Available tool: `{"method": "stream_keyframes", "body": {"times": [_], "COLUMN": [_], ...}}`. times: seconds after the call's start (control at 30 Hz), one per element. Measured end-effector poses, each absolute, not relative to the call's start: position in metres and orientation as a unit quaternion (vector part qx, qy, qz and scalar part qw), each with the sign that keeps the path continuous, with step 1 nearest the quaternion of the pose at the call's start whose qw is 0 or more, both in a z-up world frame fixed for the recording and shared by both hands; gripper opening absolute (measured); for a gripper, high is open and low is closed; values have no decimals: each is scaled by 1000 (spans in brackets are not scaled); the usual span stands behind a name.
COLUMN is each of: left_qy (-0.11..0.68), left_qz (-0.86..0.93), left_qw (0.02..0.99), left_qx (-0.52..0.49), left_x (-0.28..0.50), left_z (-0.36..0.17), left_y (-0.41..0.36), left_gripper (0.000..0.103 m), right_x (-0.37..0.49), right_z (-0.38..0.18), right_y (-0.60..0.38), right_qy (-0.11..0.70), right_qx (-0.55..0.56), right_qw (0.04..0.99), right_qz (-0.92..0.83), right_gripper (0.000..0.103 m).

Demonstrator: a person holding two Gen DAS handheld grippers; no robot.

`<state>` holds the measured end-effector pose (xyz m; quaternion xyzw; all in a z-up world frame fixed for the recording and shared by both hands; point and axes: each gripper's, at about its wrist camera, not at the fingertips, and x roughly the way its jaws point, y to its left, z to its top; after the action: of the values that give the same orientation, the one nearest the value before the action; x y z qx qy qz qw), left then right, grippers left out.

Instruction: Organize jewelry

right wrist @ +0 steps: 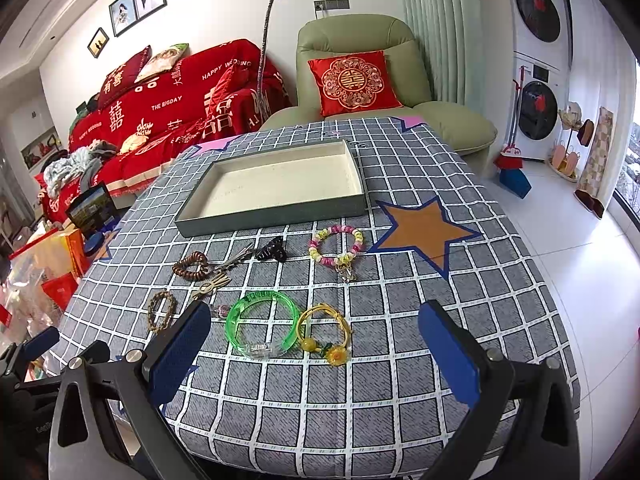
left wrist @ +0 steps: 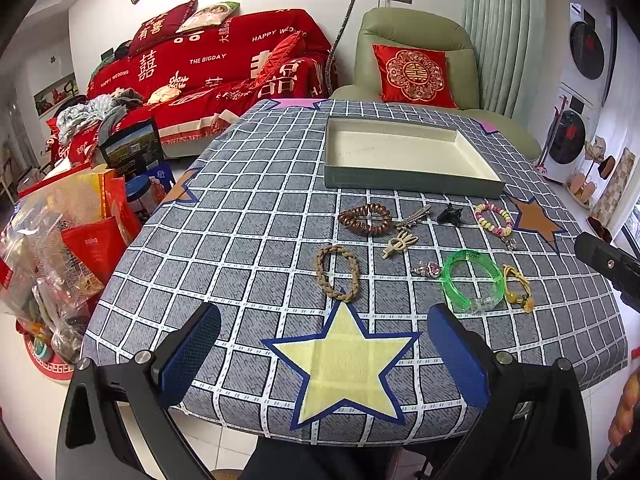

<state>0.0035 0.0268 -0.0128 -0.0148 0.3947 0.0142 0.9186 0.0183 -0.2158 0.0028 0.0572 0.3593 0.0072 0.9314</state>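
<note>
An empty grey-green tray [left wrist: 408, 182] [right wrist: 276, 216] with a cream lining sits at the far side of the checked tablecloth. In front of it lie a brown coil hair tie [left wrist: 365, 219] [right wrist: 191, 266], a braided bracelet [left wrist: 337, 273] [right wrist: 161, 309], a green bangle [left wrist: 472, 280] [right wrist: 262, 322], a yellow cord bracelet [left wrist: 518, 288] [right wrist: 326, 330], a beaded bracelet [left wrist: 494, 219] [right wrist: 336, 246], a black claw clip [left wrist: 450, 214] [right wrist: 272, 251] and small clips. My left gripper [left wrist: 324, 354] hovers open over the yellow star. My right gripper [right wrist: 314, 350] is open, near the green bangle and yellow bracelet.
Bags and boxes [left wrist: 72, 236] crowd the floor left of the table. A red-covered sofa [left wrist: 208, 72] and a green armchair [right wrist: 360, 80] stand behind it. Stacked washing machines [right wrist: 536, 60] are at the right. The table's near edge [right wrist: 320, 468] is just under the grippers.
</note>
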Motion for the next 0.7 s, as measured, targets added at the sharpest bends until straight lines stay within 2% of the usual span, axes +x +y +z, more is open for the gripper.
{"method": "stream_keyframes", "body": {"times": [0.27, 0.3, 0.7], "left_qy": [414, 418, 470], "left_qz": [12, 7, -47], "left_qw": [910, 908, 879], "left_qx": [-11, -18, -71], "left_x": [21, 26, 111], "left_z": [-20, -22, -45], "left_y": [33, 35, 48], "left_gripper": [103, 103, 103], "right_x": [23, 25, 68], "right_z": [-7, -7, -26], "right_y": [-215, -217, -236], "right_qy": [374, 398, 447], "right_qx": [52, 64, 51], "right_qw": [926, 915, 893], "right_qz": [7, 10, 4], "right_gripper": [103, 103, 103]}}
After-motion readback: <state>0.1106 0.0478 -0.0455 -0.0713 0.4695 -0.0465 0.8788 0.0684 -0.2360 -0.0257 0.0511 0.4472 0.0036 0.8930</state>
